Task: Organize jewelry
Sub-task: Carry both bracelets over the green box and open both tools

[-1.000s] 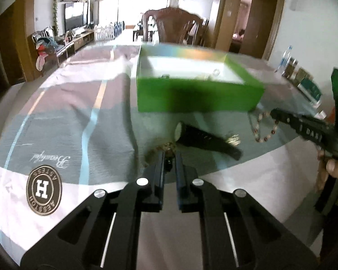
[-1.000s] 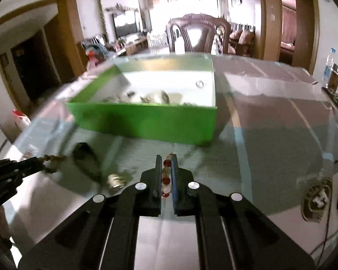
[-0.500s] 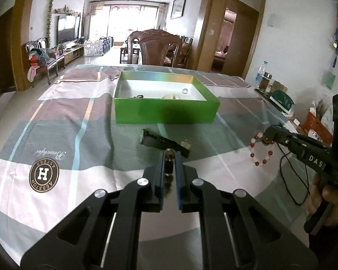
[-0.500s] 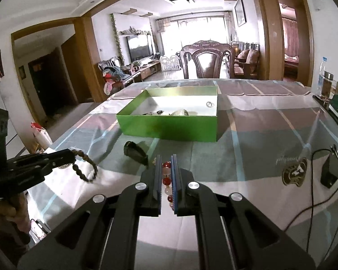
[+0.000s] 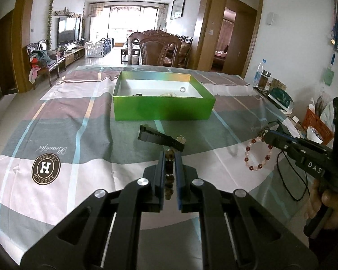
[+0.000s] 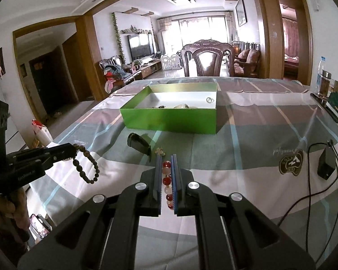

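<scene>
Holding a bracelet in each claw, we hover above the bench (image 5: 56, 103), which is covered with a plaid cloth (image 5: 83, 139); our left claw (image 5: 169, 157) is clenched on a dark bead bracelet (image 5: 169, 180), whose beads run between the two fingers in the left wrist view; seen from the right wrist view, that same bracelet (image 6: 86, 168) hangs as a loop from the left claw's (image 6: 73, 149) tip, clear of the cloth; our right claw (image 6: 166, 159) is clenched on a red and pale bead bracelet (image 6: 166, 180), its beads lined up between the blue pads; from the left wrist view this bracelet (image 5: 258, 154) dangles as a loop from the right claw (image 5: 264, 135), off the cloth; a hand (image 5: 322, 204) grips the right claw's handle, and another hand (image 6: 9, 211) grips the left one.

Farther along the bench sits an open green box (image 5: 162, 110), well apart from both claws; a ring (image 5: 182, 89) and a few small pieces lie on its white floor, too small for us to name; between the box and our claws a black oblong thing (image 5: 160, 138) lies on the cloth, with a small gold trinket (image 5: 180, 138) just beside its near end; a black adapter (image 6: 325, 164) with its cord lies off to the right; a wooden chair (image 5: 154, 49) stands at the far edge of the bench.
</scene>
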The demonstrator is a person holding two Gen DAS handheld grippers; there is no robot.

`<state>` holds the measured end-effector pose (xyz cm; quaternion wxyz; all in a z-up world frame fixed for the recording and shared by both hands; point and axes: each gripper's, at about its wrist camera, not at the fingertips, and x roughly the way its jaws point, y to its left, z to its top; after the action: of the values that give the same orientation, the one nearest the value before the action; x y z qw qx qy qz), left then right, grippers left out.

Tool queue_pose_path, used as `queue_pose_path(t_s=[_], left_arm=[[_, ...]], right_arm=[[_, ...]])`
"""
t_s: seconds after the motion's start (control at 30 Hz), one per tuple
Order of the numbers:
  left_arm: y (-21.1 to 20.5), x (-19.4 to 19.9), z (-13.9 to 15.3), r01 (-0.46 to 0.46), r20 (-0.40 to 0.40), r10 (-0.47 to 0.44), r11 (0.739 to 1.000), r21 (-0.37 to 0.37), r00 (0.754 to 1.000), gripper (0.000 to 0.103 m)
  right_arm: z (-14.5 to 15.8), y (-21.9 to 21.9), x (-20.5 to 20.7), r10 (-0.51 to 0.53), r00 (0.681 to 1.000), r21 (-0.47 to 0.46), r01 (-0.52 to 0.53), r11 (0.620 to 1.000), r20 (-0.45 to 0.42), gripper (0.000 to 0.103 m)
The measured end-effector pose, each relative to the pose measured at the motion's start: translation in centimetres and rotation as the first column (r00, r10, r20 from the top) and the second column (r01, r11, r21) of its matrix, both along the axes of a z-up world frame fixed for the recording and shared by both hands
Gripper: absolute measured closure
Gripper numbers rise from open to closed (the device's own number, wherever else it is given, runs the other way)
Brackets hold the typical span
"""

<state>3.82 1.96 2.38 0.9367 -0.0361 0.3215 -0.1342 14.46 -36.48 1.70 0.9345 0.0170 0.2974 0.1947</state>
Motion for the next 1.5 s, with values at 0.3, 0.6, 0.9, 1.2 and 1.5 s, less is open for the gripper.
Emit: queue_pose_path(t_s=[0.3, 0.6, 0.9, 1.2, 1.5], left_arm=[[-0.2, -0.4, -0.1, -0.002, -0.003, 0.002, 1.0, 0.009, 1.0, 0.094], [-0.1, -0.2, 0.0, 0.003, -0.005, -0.003, 1.0, 0.017, 1.0, 0.094], [-0.6, 2.7, 2.0, 0.013, 0.03, -0.015, 0.999, 0.043, 0.999, 0.094], [-0.9, 6.0, 4.0, 0.019, 0.053, -0.022, 0.999, 0.05, 0.998, 0.094], [-1.0, 10.8, 6.3, 0.025, 0.066, -0.028, 0.998, 0.054, 0.997, 0.094]], right_arm=[[0.0, -0.2, -0.6, -0.002, 1.0, -0.003, 0.002, 1.0, -0.003, 0.095], [-0.2, -0.4, -0.3, -0.001, 1.0, -0.003, 0.001, 1.0, -0.005, 0.095], [1.7, -0.2, 1.9, 0.005, 1.0, -0.004, -0.004, 1.0, 0.028, 0.095], [3.5, 0.5, 4.7, 0.021, 0.998, -0.004, -0.021, 1.0, 0.061, 0.095], [6.1, 1.7, 9.4, 0.043, 0.995, 0.005, -0.044, 0.999, 0.085, 0.095]])
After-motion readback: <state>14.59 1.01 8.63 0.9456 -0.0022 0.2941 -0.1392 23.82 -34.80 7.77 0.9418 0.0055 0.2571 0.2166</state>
